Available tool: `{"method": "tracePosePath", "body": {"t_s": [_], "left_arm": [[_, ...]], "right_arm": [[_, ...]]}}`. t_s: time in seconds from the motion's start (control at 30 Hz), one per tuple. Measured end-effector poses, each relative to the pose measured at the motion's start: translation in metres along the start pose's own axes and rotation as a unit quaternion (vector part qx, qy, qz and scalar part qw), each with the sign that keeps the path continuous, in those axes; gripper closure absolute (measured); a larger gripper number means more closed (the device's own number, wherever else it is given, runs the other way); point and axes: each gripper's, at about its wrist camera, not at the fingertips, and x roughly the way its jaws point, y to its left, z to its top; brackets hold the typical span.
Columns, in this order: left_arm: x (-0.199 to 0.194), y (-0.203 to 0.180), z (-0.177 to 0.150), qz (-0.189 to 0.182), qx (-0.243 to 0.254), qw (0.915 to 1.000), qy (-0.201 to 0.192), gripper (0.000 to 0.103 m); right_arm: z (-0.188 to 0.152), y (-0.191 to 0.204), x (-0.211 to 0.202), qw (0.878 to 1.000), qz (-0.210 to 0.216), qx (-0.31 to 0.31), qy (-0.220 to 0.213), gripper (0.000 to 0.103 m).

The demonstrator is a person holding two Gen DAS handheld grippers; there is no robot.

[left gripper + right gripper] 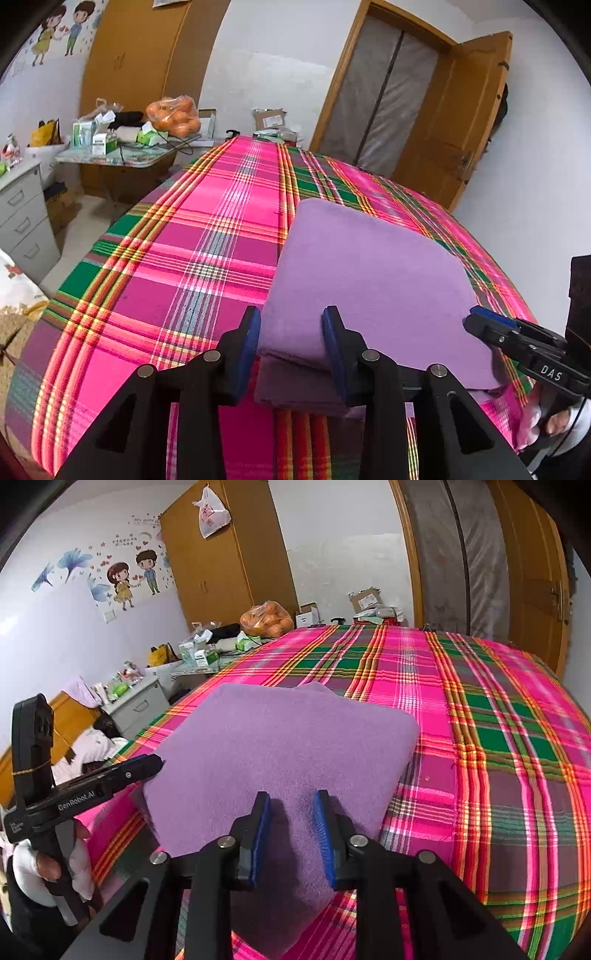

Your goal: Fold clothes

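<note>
Left tongs (291, 347): nearest in the left wrist view, blue pads set apart, straddling the near left edge of the folded purple cloth; whether the pads touch the fabric I cannot tell. Seen from the side in the right wrist view (157, 762), the tip lies at the cloth's left edge.
Right tongs (291, 834): blue pads held apart, low over the near edge of the cloth, with fabric between them but no clear pinch. In the left wrist view (471, 317) the tip sits at the cloth's right near corner.
Purple cloth (369, 269): folded into a thick square stack with layers showing at the near edge, lying flat on the bed toward its near side.
Bed (177, 258): covered with a pink, green and yellow plaid sheet, running to the far wall.
Worktop (110, 158): far left beside the bed, crowded with boxes and a bag of oranges (173, 118).
Drawers (22, 214): grey cabinet on the left.
Wardrobe (221, 565): wooden, against the far wall.
Door (454, 118): wooden, open, far right.
</note>
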Motion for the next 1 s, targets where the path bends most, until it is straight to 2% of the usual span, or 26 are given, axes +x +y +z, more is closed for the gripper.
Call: {"method": "tracePosePath", "body": {"t_s": [0.07,0.17,0.2,0.43,0.53,0.63,0.77,0.87,0.93,0.97,1.0], "left_arm": [[-0.004,-0.001,0.001,-0.001,0.002,1.0,-0.004,0.066],[-0.01,-0.001,0.003,-0.001,0.004,0.9999,-0.011,0.066],[-0.012,-0.002,0.003,0.001,0.005,0.9999,-0.014,0.066],[-0.019,-0.005,0.004,0.013,0.013,0.9995,-0.026,0.066],[-0.022,-0.007,0.005,0.007,0.015,0.9993,-0.035,0.065],[-0.014,-0.009,0.004,-0.002,0.021,0.9996,-0.021,0.065],[-0.007,0.002,0.005,-0.003,0.007,1.0,-0.004,0.065],[-0.018,0.022,0.014,-0.014,-0.016,0.9996,-0.019,0.065],[-0.027,0.044,0.022,-0.025,-0.048,0.9983,-0.023,0.065],[-0.029,0.054,0.025,-0.033,-0.062,0.9974,-0.019,0.06],[-0.031,0.062,0.027,-0.041,-0.074,0.9963,-0.015,0.049]], "right_arm": [[-0.002,0.002,-0.003,1.0,-0.001,-0.008,0.002,0.067],[-0.003,0.005,-0.01,1.0,-0.007,-0.015,0.01,0.047],[-0.003,0.005,-0.012,1.0,-0.003,-0.012,0.012,0.046],[-0.004,-0.008,-0.031,1.0,0.006,0.028,0.002,0.046],[-0.003,-0.011,-0.035,0.999,0.009,0.036,-0.006,0.046],[-0.006,-0.01,-0.03,0.999,0.013,0.037,0.004,0.046],[-0.013,-0.015,-0.021,0.998,0.021,0.06,0.029,0.046],[-0.015,-0.029,-0.023,0.994,0.038,0.093,0.031,0.046],[-0.014,-0.042,-0.024,0.99,0.054,0.122,0.031,0.046],[-0.014,-0.049,-0.024,0.987,0.066,0.141,0.033,0.046],[-0.014,-0.055,-0.022,0.984,0.076,0.158,0.036,0.046]]}}
